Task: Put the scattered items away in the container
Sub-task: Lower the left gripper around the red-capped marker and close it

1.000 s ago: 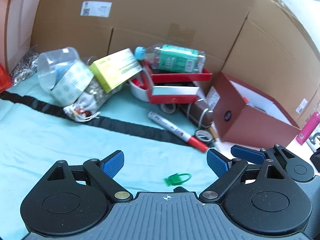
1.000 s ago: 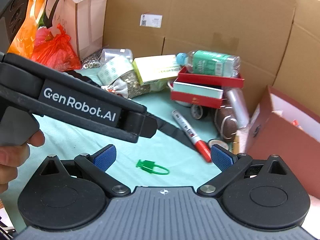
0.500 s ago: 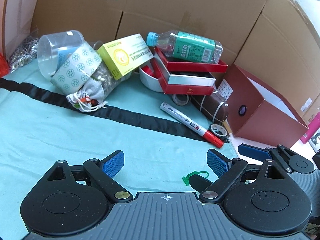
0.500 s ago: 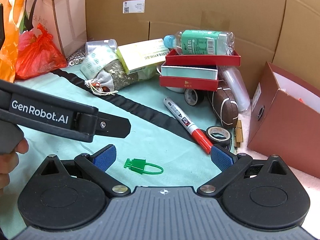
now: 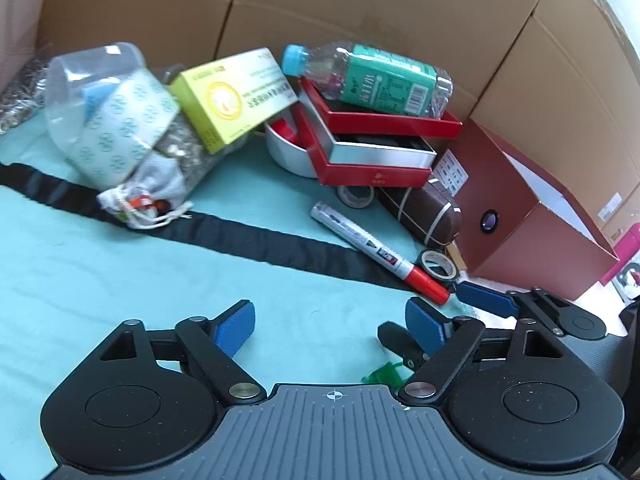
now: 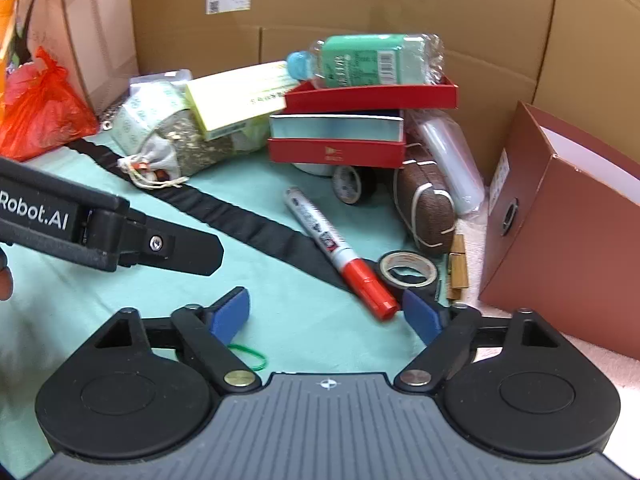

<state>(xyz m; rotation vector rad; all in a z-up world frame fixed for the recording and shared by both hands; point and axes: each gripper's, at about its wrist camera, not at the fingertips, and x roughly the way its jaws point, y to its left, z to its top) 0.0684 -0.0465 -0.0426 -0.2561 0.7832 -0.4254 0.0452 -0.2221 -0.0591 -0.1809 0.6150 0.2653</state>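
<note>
Scattered items lie on a teal cloth: a red-capped marker point(image 6: 338, 252), a tape roll point(image 6: 408, 270), a brown pouch point(image 6: 426, 210), red boxes point(image 6: 340, 152) with a green-labelled bottle point(image 6: 372, 62) on top, a yellow box point(image 5: 236, 96) and a drawstring bag point(image 5: 140, 176). A small green lock point(image 5: 384, 374) lies just in front of both grippers; its loop shows in the right wrist view point(image 6: 250, 354). The open dark-red container point(image 6: 568, 216) stands at the right. My left gripper point(image 5: 330, 326) is open and empty. My right gripper point(image 6: 326, 312) is open and empty, close before the marker.
Cardboard walls point(image 6: 360, 8) close the back and right. A red plastic bag point(image 6: 36, 108) and a paper bag point(image 6: 80, 40) stand at the left. A black strip point(image 5: 240, 232) crosses the cloth. A clear plastic cup point(image 5: 92, 76) lies at the far left.
Both grippers have moved forward toward the pile and both stay open. The green lock has slid down to the bottom edge of both views. The left gripper has dropped back at the left in the right wrist view.
</note>
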